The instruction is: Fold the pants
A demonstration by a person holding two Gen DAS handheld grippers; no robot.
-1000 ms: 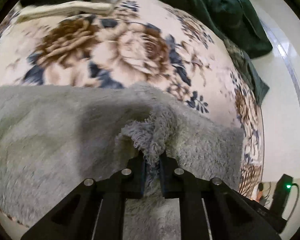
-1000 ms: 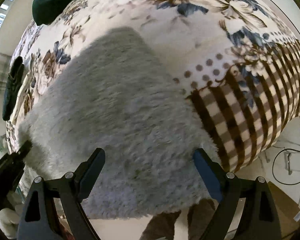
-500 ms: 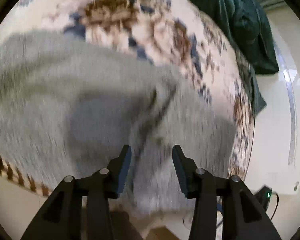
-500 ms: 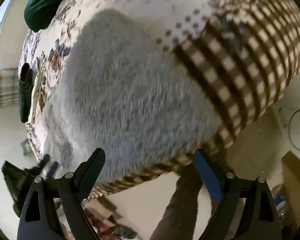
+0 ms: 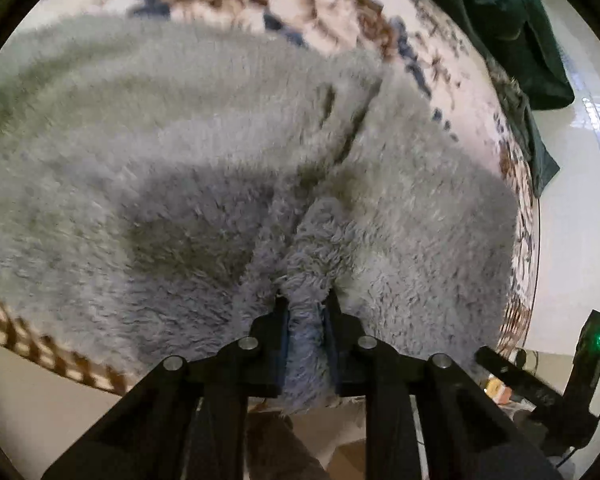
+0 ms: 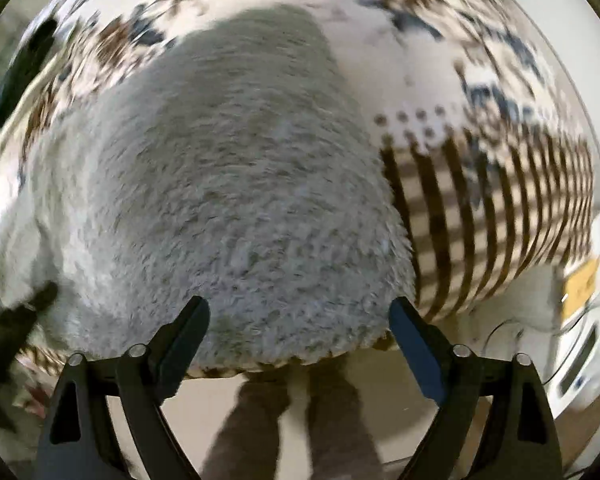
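Fluffy grey pants [image 5: 188,160] lie spread over a floral bedspread [image 5: 320,4]. My left gripper [image 5: 305,304] is shut on a bunched ridge of the grey fleece at the near edge of the bed, with fabric pinched between the two fingers. In the right wrist view the same pants [image 6: 228,184] fill the middle. My right gripper [image 6: 298,312] is wide open and empty, its fingers hovering over the near edge of the pants without touching them. The left gripper shows as a dark blur at the left edge of that view [image 6: 16,320].
A dark green garment [image 5: 512,28] lies at the far right of the bed. The brown checked border of the bedspread [image 6: 492,208] hangs over the near edge. The person's legs [image 6: 292,432] stand below it. A black device with a green light [image 5: 592,340] sits on the floor at right.
My left gripper let go of the fleece, opened, then closed again on a fold nearer the bed's front edge. My right gripper stayed open and shifted slightly.
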